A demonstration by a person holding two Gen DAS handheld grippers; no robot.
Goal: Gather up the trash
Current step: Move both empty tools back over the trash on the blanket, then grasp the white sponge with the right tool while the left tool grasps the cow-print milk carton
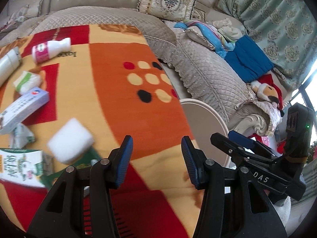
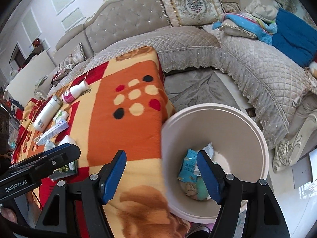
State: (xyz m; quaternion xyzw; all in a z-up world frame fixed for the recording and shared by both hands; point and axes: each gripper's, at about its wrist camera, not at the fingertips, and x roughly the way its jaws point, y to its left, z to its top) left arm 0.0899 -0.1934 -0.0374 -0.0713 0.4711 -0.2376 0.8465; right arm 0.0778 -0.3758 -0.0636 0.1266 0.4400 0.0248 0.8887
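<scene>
Both hand-held grippers [image 1: 156, 158] [image 2: 161, 170] released, empty; bin [image 2: 257, 130] beside littered blanket [image 2: 128, 138].

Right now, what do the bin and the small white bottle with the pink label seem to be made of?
The bin looks like smooth matte plastic: an even beige wall with a moulded rim. The bottle seems glossy white plastic, with a printed pink label, probably paper or film.

A quilted beige sofa [image 2: 247, 63] is curving around a rug [image 2: 194, 91], daylight coming through green curtains [image 1: 277, 19].
</scene>
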